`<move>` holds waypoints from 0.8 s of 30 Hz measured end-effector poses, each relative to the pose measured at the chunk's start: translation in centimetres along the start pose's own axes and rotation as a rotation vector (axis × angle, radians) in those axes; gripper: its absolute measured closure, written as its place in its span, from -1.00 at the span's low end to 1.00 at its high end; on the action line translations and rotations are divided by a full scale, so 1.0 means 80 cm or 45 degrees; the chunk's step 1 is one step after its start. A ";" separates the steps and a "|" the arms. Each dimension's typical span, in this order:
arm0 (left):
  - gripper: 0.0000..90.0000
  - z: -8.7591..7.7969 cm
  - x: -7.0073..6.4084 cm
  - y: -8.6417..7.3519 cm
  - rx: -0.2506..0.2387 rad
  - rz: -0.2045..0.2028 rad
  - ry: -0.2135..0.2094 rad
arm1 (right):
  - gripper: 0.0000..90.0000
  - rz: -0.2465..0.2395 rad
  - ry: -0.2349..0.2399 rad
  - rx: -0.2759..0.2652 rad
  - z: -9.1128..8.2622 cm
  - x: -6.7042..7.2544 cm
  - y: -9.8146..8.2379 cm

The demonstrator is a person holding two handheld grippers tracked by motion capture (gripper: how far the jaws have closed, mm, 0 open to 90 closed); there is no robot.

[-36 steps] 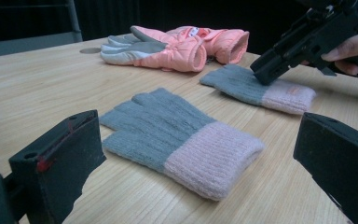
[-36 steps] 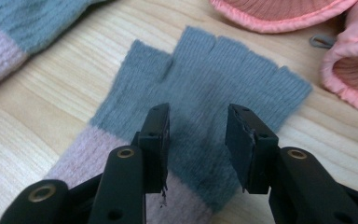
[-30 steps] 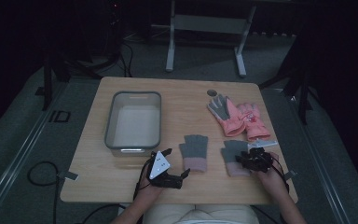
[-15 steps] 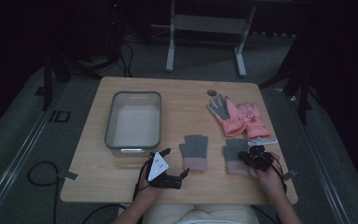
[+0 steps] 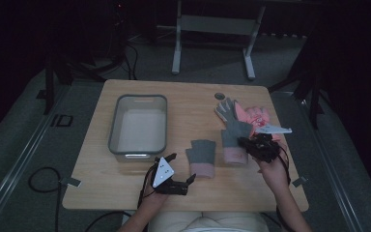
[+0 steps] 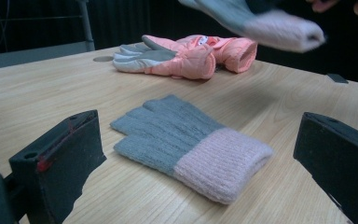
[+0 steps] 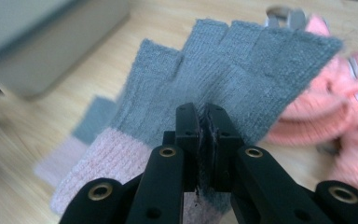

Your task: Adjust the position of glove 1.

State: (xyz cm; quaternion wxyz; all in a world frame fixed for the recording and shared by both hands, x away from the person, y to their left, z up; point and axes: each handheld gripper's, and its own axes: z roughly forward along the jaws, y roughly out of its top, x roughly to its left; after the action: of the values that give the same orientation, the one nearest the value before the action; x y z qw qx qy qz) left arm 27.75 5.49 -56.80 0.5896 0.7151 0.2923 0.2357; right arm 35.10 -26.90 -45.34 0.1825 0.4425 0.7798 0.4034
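The right hand-held gripper [image 5: 249, 143] is clenched on a grey glove [image 5: 234, 129], seemingly lifted; carry it high over the bench [image 5: 193, 104], the left hand-held gripper [image 5: 182, 168] standing released.

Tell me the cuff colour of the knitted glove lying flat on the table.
Pale pink, on the grey knitted fingerless glove; clearest in the left gripper view.

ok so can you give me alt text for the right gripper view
The right gripper's black jaws are shut on a grey knit fingerless glove with a pink ribbed cuff, holding it above a light wooden table. A matching grey and pink glove lies blurred below, with padded salmon-pink gloves to the right.
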 end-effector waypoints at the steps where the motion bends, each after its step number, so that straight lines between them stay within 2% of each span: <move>1: -0.99 0.000 0.000 0.000 0.000 0.002 0.003 | 0.89 0.002 0.010 -0.008 0.003 0.006 0.006; 7: -0.99 0.001 -0.001 0.000 0.008 0.011 0.021 | 0.89 0.020 0.065 -0.017 0.027 0.039 0.019; 8: -0.99 0.001 -0.001 0.000 0.008 0.011 0.021 | 0.89 0.020 0.065 -0.017 0.027 0.039 0.019; 9: -0.99 0.001 -0.002 0.000 0.005 0.015 0.024 | 0.89 0.006 0.081 -0.014 0.036 0.050 0.020; 11: -0.99 0.001 -0.002 0.000 0.003 0.021 0.023 | 0.89 -0.012 0.083 -0.004 0.045 0.058 0.020; 16: -0.99 0.001 -0.003 0.000 0.003 0.022 0.019 | 0.88 -0.023 0.081 0.047 0.070 0.068 0.011; 18: -0.94 0.001 -0.002 0.000 0.005 0.021 0.019 | 0.88 0.000 0.098 0.066 0.078 0.071 0.006; 24: -0.93 0.001 -0.004 0.000 0.004 0.030 0.028 | 0.88 0.001 0.131 0.119 0.097 0.084 -0.009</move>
State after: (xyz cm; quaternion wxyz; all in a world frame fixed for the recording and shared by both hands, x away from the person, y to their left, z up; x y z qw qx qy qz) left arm 27.58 5.21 -56.80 0.5825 0.7167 0.2908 0.2499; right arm 36.02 -17.84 -50.12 0.1210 0.4295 0.8060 0.3890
